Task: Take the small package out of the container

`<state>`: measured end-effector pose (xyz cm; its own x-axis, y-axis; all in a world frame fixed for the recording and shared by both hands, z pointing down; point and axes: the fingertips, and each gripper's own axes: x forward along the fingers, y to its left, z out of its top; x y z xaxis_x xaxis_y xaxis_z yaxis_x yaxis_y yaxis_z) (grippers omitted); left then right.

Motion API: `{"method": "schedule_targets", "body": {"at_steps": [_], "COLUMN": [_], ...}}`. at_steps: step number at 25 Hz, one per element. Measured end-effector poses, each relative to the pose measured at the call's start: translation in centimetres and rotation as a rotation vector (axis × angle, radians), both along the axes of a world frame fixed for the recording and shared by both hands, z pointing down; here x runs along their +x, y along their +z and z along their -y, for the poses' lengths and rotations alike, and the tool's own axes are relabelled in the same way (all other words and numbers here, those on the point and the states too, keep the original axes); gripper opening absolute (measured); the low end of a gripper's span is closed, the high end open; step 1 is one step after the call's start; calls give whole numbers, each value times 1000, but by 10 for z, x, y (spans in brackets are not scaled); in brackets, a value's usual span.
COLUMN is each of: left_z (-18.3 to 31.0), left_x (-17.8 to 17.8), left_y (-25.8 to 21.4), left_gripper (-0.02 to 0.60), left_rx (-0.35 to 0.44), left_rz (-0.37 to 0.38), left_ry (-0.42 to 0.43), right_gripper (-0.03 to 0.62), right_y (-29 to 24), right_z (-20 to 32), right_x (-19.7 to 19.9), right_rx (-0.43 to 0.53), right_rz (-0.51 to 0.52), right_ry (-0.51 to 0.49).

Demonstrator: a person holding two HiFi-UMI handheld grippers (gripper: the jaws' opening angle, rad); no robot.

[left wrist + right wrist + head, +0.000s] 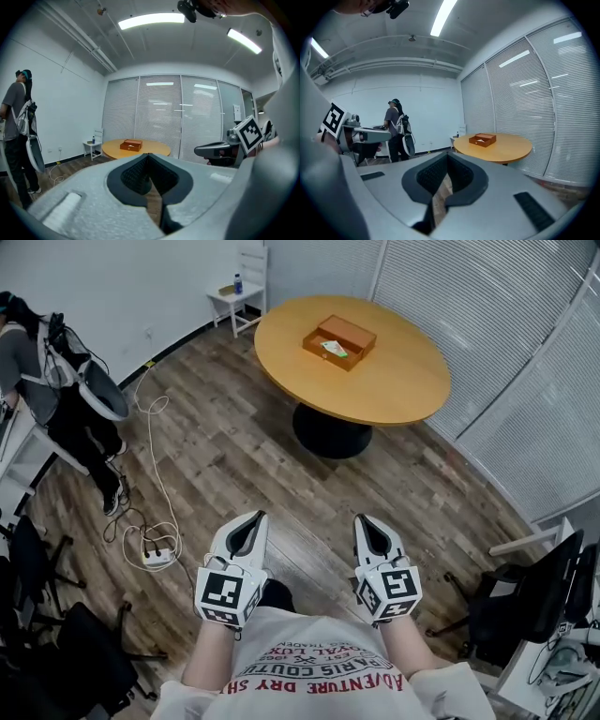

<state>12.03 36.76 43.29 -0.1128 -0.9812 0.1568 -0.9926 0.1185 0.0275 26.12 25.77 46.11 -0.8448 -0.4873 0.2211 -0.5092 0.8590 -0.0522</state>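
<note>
While the left gripper and right gripper, fingers shut and empty, are far from the wooden box, reaching its small package comes next.

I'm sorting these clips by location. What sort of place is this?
Probably an office meeting room: a round wooden table carrying a wooden box, slatted blinds covering the walls, and an office chair at the side.

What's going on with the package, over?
Shut and empty: left gripper, right gripper. Far ahead: package in open box on table. Only floor between.
</note>
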Motion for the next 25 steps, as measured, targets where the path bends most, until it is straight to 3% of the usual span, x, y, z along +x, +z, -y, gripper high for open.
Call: {"method": "schedule_targets", "body": {"at_steps": [11, 19, 25], "left_z": [35, 70, 143], "left_x": [-152, -205, -251], "left_y": [-21, -7, -1], "left_gripper": [11, 11, 11], "left_rx": [-21, -44, -71], "left_rz": [-12, -35, 1], "left_ry": [23, 17, 36], "right_gripper": [8, 8, 8], "right_y": [-22, -8, 1], "right_z": [45, 85, 152], "right_x": [-136, -191, -243], "right_rx": [-26, -53, -31], "right_rz": [4, -14, -40], "right_ry": [65, 57, 26]}}
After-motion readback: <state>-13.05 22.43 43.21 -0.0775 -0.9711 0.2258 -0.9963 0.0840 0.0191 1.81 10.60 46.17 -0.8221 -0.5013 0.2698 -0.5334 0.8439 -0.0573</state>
